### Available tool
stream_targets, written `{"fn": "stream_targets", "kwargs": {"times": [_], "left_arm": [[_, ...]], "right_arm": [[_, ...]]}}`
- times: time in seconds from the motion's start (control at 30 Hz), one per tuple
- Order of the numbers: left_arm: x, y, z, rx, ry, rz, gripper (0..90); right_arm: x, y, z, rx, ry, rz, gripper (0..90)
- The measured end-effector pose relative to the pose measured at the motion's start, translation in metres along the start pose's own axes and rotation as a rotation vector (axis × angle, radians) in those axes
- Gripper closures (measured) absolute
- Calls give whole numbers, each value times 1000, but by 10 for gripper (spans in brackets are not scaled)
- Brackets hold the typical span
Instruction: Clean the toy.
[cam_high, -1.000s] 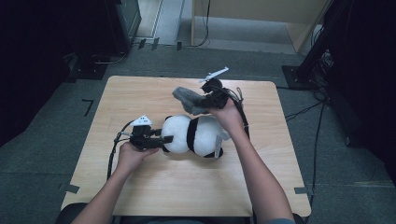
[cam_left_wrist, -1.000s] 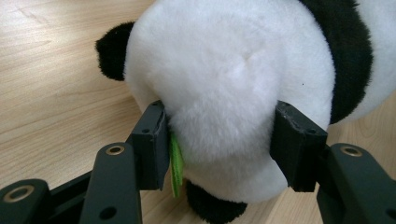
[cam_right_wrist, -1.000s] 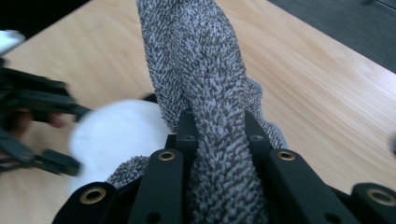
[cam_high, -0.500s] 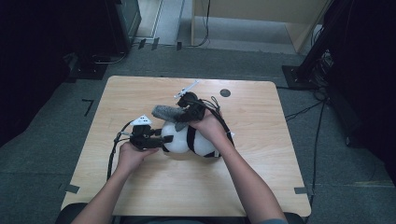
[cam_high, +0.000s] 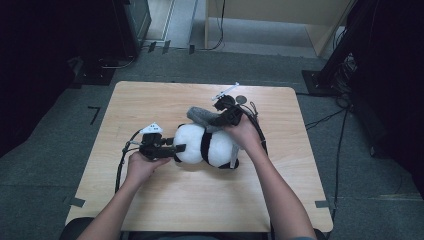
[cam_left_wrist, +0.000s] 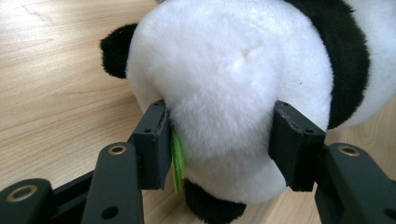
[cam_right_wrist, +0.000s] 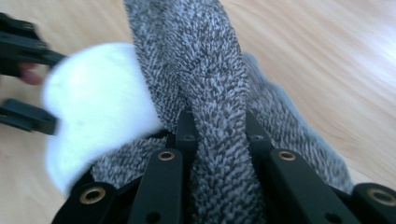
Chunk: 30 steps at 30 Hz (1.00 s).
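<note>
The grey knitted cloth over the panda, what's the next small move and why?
Probably lower the grey knitted cloth onto the plush panda: the right gripper pinches it just above the toy, and the left gripper squeezes the panda to steady it.

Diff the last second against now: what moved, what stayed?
The right gripper, shut on the grey knitted cloth throughout, swung from the table's far side toward the person, over the panda plush, then eased back a little. The left gripper stayed clamped on the plush's white end; the plush did not shift on the table.
</note>
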<state>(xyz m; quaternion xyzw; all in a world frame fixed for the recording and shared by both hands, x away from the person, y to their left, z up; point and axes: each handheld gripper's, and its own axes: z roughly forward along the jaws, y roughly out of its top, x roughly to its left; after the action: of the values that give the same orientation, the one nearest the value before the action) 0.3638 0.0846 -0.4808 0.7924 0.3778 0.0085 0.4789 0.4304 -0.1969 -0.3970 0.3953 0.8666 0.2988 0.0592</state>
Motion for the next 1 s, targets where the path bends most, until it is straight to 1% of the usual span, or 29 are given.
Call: {"fn": "stream_targets", "kwargs": {"times": [0.13,0.23,0.33,0.4,0.47,0.53,0.63,0.67,0.73,0.83,0.9,1.0], "left_arm": [[0,0,0,-2,-2,-3,449],[0,0,0,-4,-3,-4,449],[0,0,0,-5,-3,-4,449],[0,0,0,-6,-3,-3,449],[0,0,0,-8,-3,-2,449],[0,0,0,-11,-2,-2,449],[1,-1,0,-14,-3,-5,449],[1,0,-1,-14,-3,-3,449],[1,0,-1,-16,-3,0,453],[1,0,-1,-16,-3,1,460],[1,0,-1,-12,-3,2,462],[1,-1,-2,-6,-2,2,465]], "right_arm": [[-19,-8,-6,-4,-10,67,753],[-32,-16,-7,-12,-13,105,754],[-43,-25,-6,-24,-12,148,755],[-52,-33,-5,-28,-9,190,755],[-59,-40,-3,-35,-2,217,756],[-63,-47,-2,-41,-6,230,756],[-70,-57,3,-18,-15,266,756],[-72,-61,4,-22,-15,269,756],[-75,-67,6,-22,-3,296,756],[-78,-73,6,-5,-7,303,756],[-79,-75,5,0,-26,297,756],[-81,-79,0,3,-46,301,756]]}}
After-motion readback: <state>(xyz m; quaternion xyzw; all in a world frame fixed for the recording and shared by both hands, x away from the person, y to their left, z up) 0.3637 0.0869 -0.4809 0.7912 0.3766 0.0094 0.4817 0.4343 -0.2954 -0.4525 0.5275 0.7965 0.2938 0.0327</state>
